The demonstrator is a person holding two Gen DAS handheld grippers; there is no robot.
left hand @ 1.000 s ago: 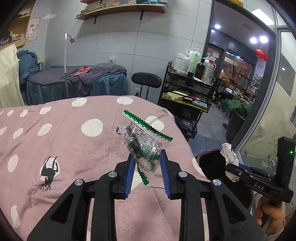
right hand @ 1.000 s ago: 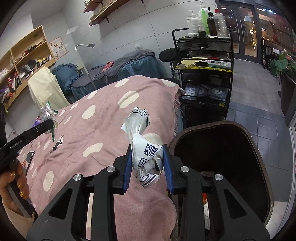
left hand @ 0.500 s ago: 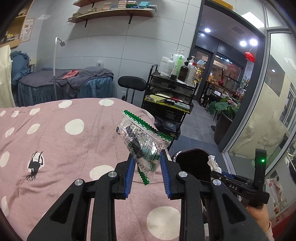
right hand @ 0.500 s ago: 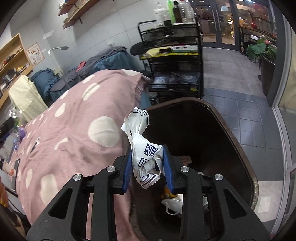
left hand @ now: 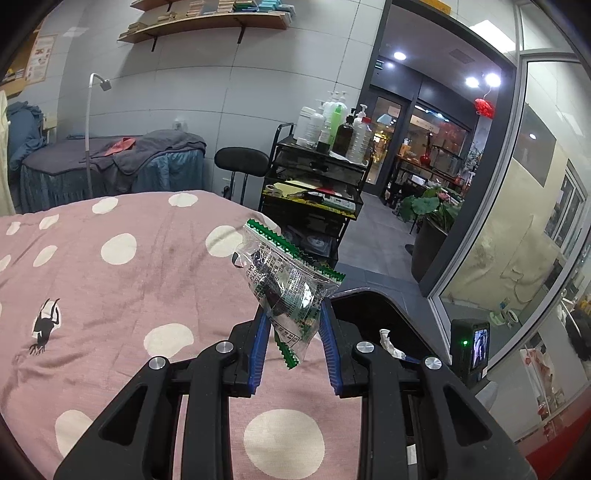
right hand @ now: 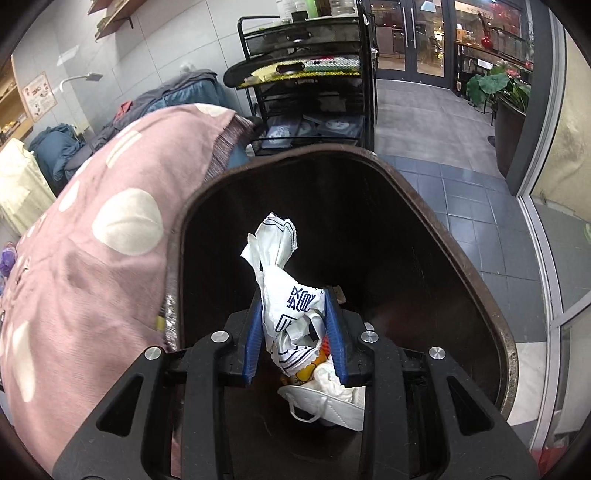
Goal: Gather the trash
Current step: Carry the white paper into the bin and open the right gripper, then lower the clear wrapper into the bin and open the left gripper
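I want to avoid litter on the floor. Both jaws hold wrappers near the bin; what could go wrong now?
1. The clear green-edged wrapper in the left gripper is above the pink blanket, not the bin; released here, it would likely miss.
2. The crumpled white wrapper in the right gripper is light and may cling to a pad rather than fall into the brown bin.

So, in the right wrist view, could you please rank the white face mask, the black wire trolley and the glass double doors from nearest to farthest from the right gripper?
1. White face mask, just below the right gripper, inside the bin.
2. Black wire trolley, beyond the bin's far rim.
3. Glass double doors, top right, behind the trolley.
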